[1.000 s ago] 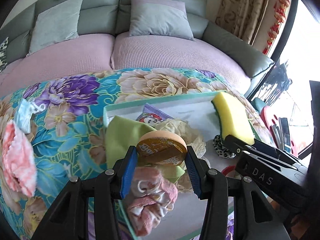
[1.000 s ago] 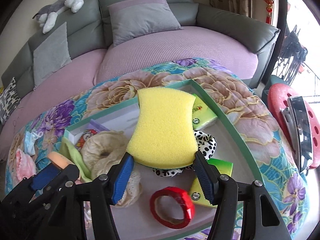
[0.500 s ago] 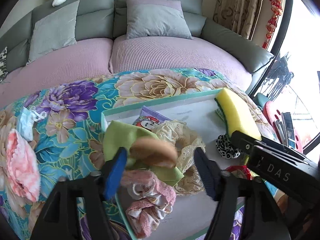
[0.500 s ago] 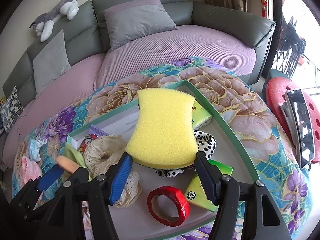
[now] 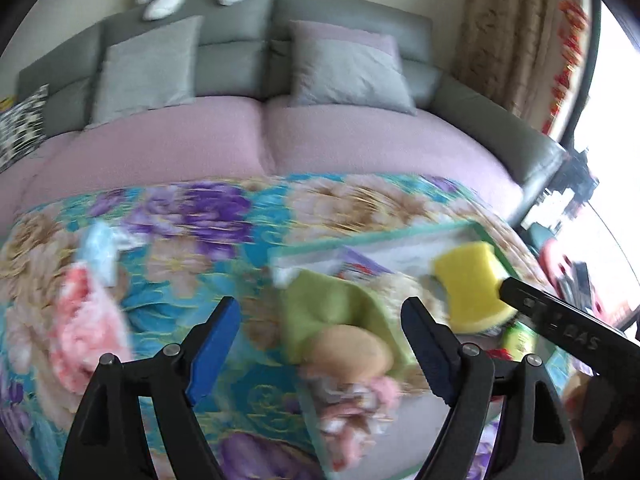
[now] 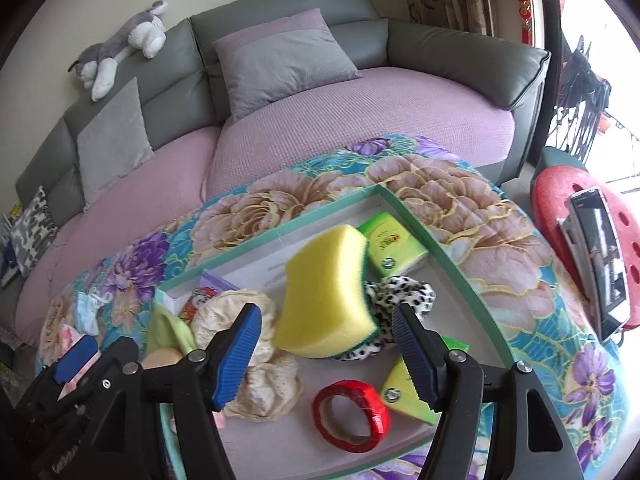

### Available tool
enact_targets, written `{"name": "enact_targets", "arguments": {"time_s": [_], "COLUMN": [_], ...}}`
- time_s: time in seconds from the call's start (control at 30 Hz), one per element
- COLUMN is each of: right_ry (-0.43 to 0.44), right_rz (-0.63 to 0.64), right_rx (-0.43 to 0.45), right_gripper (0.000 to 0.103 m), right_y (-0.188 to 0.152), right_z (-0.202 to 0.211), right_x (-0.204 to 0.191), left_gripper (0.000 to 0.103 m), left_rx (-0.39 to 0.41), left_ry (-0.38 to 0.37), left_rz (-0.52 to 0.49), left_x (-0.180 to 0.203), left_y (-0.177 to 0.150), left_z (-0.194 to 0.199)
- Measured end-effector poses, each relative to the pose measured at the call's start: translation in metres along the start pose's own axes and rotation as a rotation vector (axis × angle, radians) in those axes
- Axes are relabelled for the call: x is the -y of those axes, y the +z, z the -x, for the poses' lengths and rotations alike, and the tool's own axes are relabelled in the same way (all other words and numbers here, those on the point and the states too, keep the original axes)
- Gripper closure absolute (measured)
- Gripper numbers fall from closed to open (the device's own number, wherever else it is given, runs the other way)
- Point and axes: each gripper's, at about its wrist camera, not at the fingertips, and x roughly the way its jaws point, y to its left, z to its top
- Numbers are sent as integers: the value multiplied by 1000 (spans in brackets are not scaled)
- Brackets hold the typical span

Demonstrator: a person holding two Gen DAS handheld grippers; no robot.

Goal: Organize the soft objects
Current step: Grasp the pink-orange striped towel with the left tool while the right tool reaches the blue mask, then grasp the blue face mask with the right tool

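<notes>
A green-rimmed tray (image 6: 452,248) on the floral table holds soft things. The yellow sponge (image 6: 326,300) lies tilted on a leopard scrunchie (image 6: 404,292), free between the open jaws of my right gripper (image 6: 326,354). My left gripper (image 5: 322,346) is open and empty over the tray's left edge. The orange puff (image 5: 352,350) rests on a green cloth (image 5: 328,304) beside a pink cloth (image 5: 352,396). The sponge also shows in the left wrist view (image 5: 470,286). That view is blurred.
In the tray are a cream lace piece (image 6: 256,344), a red tape ring (image 6: 352,414), green packets (image 6: 394,246) and a snack packet (image 6: 198,298). A pink cloth (image 5: 86,328) and a blue mask (image 5: 100,252) lie on the table's left. A sofa (image 6: 360,120) stands behind.
Both grippers opened. The left let the orange puff drop onto the green cloth and swung left. The right let the yellow sponge fall onto the scrunchie.
</notes>
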Motion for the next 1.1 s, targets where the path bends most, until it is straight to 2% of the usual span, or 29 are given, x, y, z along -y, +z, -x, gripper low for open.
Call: {"name": "enact_targets", "arguments": {"time_s": [0.07,0.27,0.33,0.4,0.5,0.73,0.8,0.83,0.87,0.9,0.97,1.03,1.1], "right_ry": [35,134,184,240,281,306,319,325,332,336,342,350,364], "right_rz": [8,110,139,185,252,353,378,393,407,417,444,470,492], "right_rx": [1,-3,0,-2,-9,-73,-84,-92,-96,-98,-107,-113,-122], "right_gripper": [31,31,31,31,31,31,31,31,31,31,31,31,31], "right_y": [0,-5,-7,-10,-17,-34,-35,-35,-36,-37,-39,-41,-44], "right_z": [0,1,3,4,3,-25,-36,-40,-44,-47,-54,-60,-65], "right_x": [-9,-66,-89,-118,-156,-213,-224,-231,-239,-244,-257,-268,-278], "left_gripper": [16,15,15,15,15,17,30,43,50,52,68,79,84], "left_rx": [18,46,26,-14,-69,-138,-138,-139,-136,-131,-119,-106,-90], "left_ry": [59,223,283,330,341,269,233,201,181,162,152,138,119], "left_rz": [41,244,301,316,306,327,352,376,392,408,415,428,445], "left_x": [-22,-114,-144,-165,-184,-211,-216,-221,-222,-225,-228,-232,-237], "left_y": [1,-6,-12,-17,-27,-45,-49,-51,-53,-56,-59,-62,-64], "left_z": [7,29,28,19,5,-19,-19,-20,-21,-21,-20,-20,-18]}}
